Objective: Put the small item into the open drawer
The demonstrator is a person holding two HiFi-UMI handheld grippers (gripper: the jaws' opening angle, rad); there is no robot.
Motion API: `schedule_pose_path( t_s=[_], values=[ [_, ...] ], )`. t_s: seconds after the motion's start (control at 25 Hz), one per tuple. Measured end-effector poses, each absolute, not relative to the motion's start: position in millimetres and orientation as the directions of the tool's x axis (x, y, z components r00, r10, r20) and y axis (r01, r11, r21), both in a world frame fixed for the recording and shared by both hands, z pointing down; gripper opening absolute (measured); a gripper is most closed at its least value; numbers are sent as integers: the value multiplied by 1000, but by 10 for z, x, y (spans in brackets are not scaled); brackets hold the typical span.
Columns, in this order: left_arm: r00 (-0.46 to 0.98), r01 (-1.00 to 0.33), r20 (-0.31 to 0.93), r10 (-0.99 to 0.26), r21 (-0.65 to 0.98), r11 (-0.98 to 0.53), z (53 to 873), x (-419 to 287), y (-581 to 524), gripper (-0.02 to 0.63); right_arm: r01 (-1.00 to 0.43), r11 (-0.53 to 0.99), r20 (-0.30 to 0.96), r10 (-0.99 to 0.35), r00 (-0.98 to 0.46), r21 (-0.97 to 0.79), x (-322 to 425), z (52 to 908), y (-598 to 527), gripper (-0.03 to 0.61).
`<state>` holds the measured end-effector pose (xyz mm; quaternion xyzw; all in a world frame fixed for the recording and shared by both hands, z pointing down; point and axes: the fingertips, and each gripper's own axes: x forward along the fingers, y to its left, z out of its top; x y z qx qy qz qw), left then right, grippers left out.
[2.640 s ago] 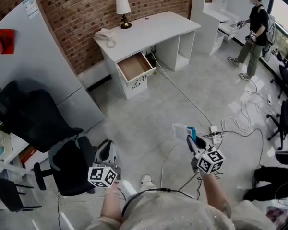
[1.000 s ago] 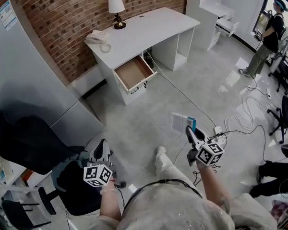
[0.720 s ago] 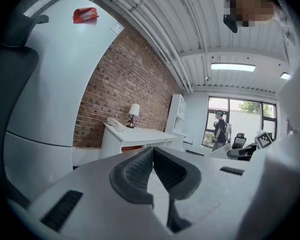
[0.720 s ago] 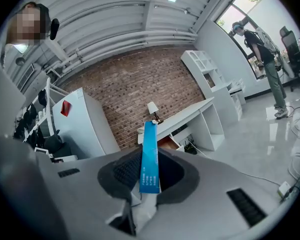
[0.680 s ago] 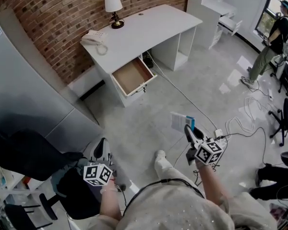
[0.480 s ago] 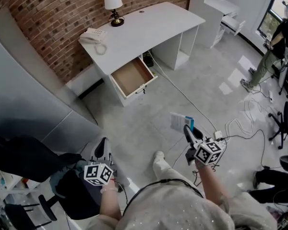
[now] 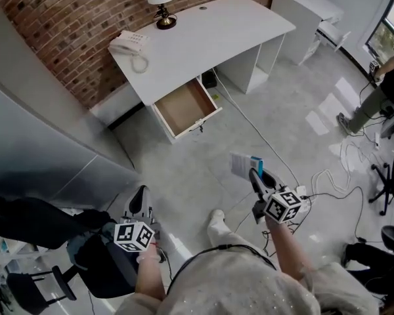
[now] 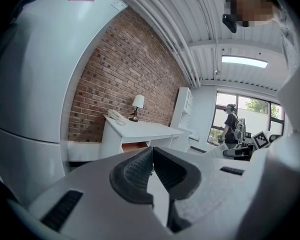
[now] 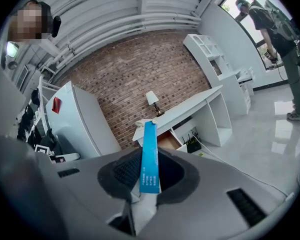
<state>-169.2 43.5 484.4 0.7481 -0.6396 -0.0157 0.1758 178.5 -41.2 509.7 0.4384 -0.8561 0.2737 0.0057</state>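
The right gripper (image 7: 255, 178) is clamping a small blue-and-white carton (image 7: 245, 165) between its pads, with the narrow blue edge facing the gripper camera. The carton is hanging above the floor, well apart from the open drawer (image 7: 186, 105). The drawer is projecting from the front edge of the white desk (image 7: 210, 35), near its left end. The carton is appearing light, thin and moderately stiff, but probably crushable, and its smooth faces may be prone to slipping. The pads are pressing on its flat faces at the lower portion, which is judged the correct hold. The left gripper (image 7: 139, 202) is carrying nothing, and its jaws are resting together.
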Motion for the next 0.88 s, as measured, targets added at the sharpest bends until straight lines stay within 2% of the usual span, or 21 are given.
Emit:
schedule_pose_path(
  t_s=[0.88],
  values=[
    [173, -953, 224, -959, 284, -106, 4969, -1480, -325, 6, -730, 485, 278, -706, -652, -482, 1779, 5336, -1266, 75]
  ],
)
